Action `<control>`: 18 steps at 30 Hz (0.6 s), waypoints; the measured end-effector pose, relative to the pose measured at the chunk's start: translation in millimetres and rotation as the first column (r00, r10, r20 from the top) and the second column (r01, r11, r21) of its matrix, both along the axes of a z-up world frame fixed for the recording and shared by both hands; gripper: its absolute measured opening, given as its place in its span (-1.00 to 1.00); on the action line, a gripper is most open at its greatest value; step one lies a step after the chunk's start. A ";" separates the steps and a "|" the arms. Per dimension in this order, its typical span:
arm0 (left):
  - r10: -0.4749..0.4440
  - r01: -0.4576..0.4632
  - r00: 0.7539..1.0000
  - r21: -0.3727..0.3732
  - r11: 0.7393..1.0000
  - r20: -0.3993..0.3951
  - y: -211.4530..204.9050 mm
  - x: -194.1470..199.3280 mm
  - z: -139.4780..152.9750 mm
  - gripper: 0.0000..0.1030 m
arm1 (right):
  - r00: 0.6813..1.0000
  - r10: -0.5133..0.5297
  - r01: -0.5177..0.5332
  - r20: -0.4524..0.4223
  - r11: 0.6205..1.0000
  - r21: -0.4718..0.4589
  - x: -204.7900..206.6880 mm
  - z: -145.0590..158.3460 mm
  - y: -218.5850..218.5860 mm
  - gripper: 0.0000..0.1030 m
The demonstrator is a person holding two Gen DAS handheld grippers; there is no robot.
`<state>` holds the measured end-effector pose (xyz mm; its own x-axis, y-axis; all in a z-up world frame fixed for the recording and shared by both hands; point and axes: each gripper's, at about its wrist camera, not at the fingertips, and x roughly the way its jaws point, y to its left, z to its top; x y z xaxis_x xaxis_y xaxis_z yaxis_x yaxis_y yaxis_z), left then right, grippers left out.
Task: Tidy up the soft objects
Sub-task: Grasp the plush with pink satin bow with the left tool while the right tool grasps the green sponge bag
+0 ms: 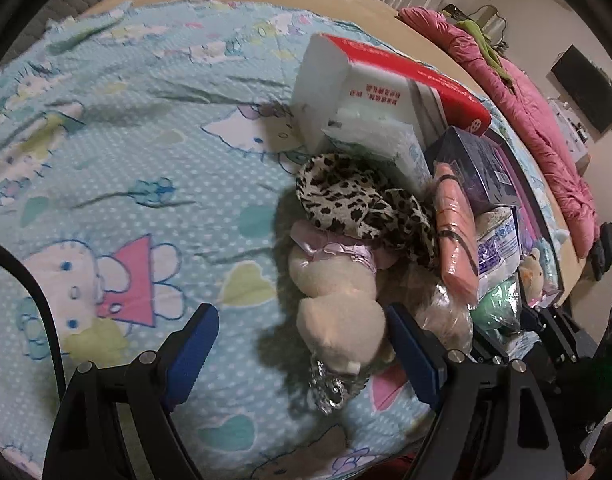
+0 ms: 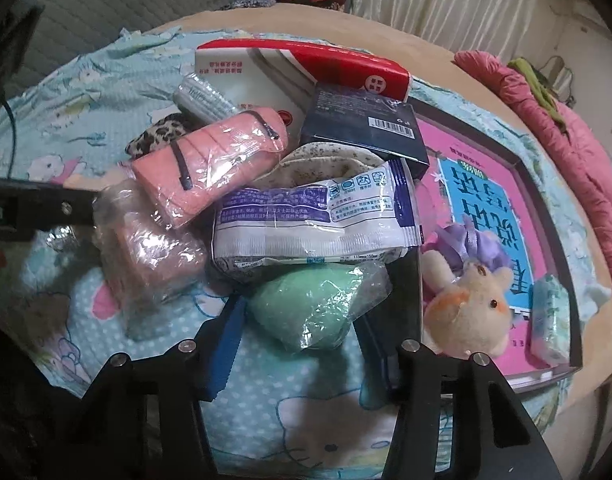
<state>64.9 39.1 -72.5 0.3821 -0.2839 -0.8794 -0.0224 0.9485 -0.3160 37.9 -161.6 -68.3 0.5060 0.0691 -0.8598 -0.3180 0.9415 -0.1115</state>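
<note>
1. While its blue-padded jaws stand wide apart, the left gripper [image 1: 302, 354] straddles a cream plush toy [image 1: 338, 300] lying on the cartoon-cat bedspread [image 1: 106, 168]; the right pad sits just beside the toy's head, the left pad well clear of it.
2. Beneath the toy's head a silver chain [image 1: 330, 388] trails on the bedspread, and a pink satin ruffle wraps its body.
3. Just beyond the toy lies a leopard-print cloth [image 1: 346, 200], against a white-and-red tissue pack [image 1: 370, 96].
4. Also spread open, the right gripper [image 2: 302, 332] flanks a green soft bundle in clear plastic [image 2: 314, 308], touching neither side that I can tell.
5. Behind that bundle lies a white-and-purple packet [image 2: 314, 224], with a pink wrapped cloth [image 2: 210, 168] and a brownish wrapped bundle [image 2: 154, 248] to its left.
6. A dark blue box [image 2: 366, 128] rests farther back.
7. Toward the bed's right edge, a small plush animal [image 2: 470, 304] lies in a pink-lined tray [image 2: 546, 216].
</note>
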 end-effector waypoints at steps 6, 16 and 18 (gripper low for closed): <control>0.003 -0.002 1.000 -0.096 0.995 0.004 6.8 4.1 -6.9 -0.02 | 1.000 -0.019 0.021 -0.020 0.995 0.094 0.5 7.2 -12.8 0.06; -0.026 0.028 0.999 -0.095 0.995 0.028 2.5 -9.4 5.3 -0.28 | 0.998 -0.020 0.036 -0.064 0.965 0.261 -16.6 27.6 -27.1 0.05; -0.004 0.007 0.999 -0.091 0.996 0.034 7.7 -13.4 11.0 -0.28 | 0.998 -0.018 0.032 -0.052 0.958 0.283 -19.2 35.0 -29.4 0.05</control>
<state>51.5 46.9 -61.6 0.4094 -0.3642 -0.8365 -0.0051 0.9160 -0.4012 18.8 -190.9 -33.3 0.4690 0.3019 -0.8300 -0.2925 0.9398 0.1765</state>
